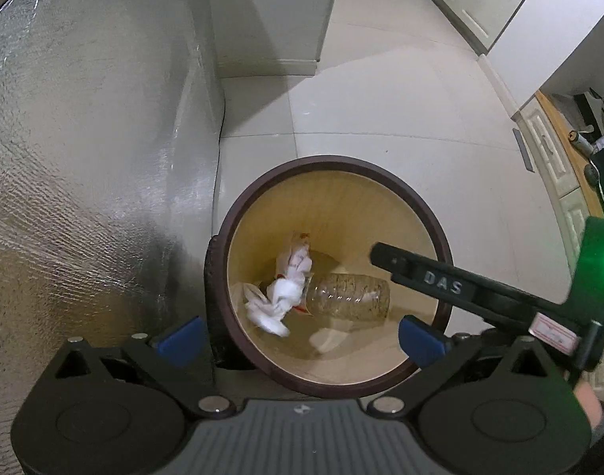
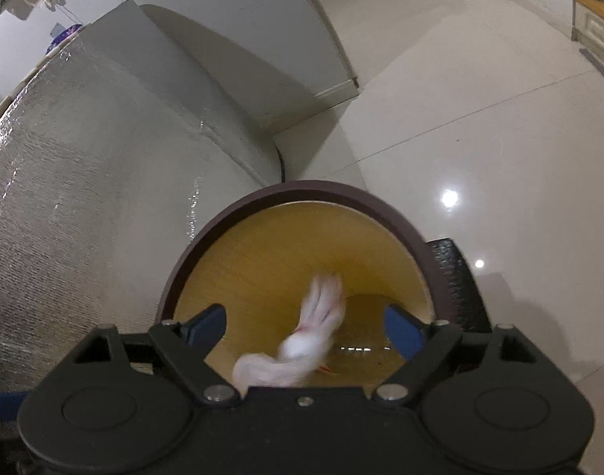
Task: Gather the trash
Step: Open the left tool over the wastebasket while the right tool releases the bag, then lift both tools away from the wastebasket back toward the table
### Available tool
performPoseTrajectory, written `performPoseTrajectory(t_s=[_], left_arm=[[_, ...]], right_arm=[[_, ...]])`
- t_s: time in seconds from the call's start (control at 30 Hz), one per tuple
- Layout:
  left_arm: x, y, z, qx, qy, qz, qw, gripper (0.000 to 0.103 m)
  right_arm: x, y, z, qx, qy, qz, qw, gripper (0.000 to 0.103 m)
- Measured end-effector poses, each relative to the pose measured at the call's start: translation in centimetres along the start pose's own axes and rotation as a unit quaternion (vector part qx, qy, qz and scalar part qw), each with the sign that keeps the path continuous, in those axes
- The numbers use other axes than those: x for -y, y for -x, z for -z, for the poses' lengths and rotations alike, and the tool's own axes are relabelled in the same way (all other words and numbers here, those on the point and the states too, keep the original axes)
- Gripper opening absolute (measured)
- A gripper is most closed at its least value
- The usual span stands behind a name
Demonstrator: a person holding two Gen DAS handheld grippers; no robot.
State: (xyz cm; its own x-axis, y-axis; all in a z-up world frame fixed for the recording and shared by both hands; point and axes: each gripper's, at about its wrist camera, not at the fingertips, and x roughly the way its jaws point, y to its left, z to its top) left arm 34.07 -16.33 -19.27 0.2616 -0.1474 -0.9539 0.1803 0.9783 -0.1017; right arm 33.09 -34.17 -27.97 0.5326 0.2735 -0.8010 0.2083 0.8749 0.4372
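Note:
A round bin with a dark brown rim point(image 1: 262, 194) and tan inside stands on the floor; it also shows in the right wrist view point(image 2: 206, 225). In it lie crumpled white paper point(image 1: 286, 297) and a clear plastic bottle point(image 1: 351, 297) on its side. My left gripper point(image 1: 302, 338) is open and empty above the bin's near edge. My right gripper point(image 2: 305, 326) is open above the bin, and a blurred white paper point(image 2: 313, 336) is between and below its fingers, apart from them. The right gripper's black body point(image 1: 460, 289) reaches over the bin from the right in the left wrist view.
A silver foil-covered surface point(image 1: 84, 158) rises right beside the bin on the left. A white cabinet or wall corner point(image 1: 278, 19) stands behind. Pale floor tiles point(image 1: 401, 99) spread to the right, with cream cupboards point(image 1: 555, 158) at the far right.

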Motion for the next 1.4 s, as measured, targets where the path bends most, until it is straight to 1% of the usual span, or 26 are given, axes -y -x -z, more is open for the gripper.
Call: performPoseTrajectory(t_s=[0.1, 0.37, 0.53, 0.63, 0.73, 0.87, 1.0, 1.2, 1.4], left_arm=[[-0.1, 0.0, 0.1, 0.0, -0.001, -0.004, 1.0, 0.103], [-0.7, 0.2, 0.2, 0.004, 0.016, -0.023, 0.9996, 0.103], [-0.8, 0.3, 0.5, 0.008, 0.007, -0.032, 0.9994, 0.103], [-0.9, 0.6, 0.6, 0.009, 0.008, -0.035, 0.9993, 0.103], [-1.1, 1.0, 0.7, 0.012, 0.01, -0.034, 0.9993, 0.103], [-1.3, 1.9, 1.5, 0.019, 0.009, -0.026, 0.9994, 0.103], [-1.2, 3.6, 2.4, 0.037, 0.007, -0.015, 0.9992, 0.103], [-1.4, 5.8, 3.3, 0.06, 0.011, -0.009, 0.9981, 0.103], [-1.5, 8.2, 5.1, 0.085, 0.006, -0.006, 0.9964, 0.103]], right_arm=[[-0.3, 0.9, 0.3, -0.004, 0.022, 0.013, 1.0, 0.088], [-1.4, 2.3, 2.0, -0.022, 0.086, 0.049, 0.995, 0.088], [-1.7, 3.9, 2.5, -0.021, 0.097, 0.055, 0.994, 0.094], [-1.6, 5.1, 2.8, -0.013, 0.096, 0.058, 0.994, 0.099], [-1.6, 6.3, 3.2, -0.001, 0.099, 0.07, 0.993, 0.103], [-1.7, 8.3, 3.8, 0.014, 0.097, 0.079, 0.992, 0.103], [-1.7, 10.2, 4.4, 0.027, 0.091, 0.083, 0.992, 0.103], [-2.1, 12.8, 5.0, 0.047, 0.091, 0.089, 0.991, 0.103], [-2.7, 16.2, 5.4, 0.072, 0.097, 0.09, 0.989, 0.103]])
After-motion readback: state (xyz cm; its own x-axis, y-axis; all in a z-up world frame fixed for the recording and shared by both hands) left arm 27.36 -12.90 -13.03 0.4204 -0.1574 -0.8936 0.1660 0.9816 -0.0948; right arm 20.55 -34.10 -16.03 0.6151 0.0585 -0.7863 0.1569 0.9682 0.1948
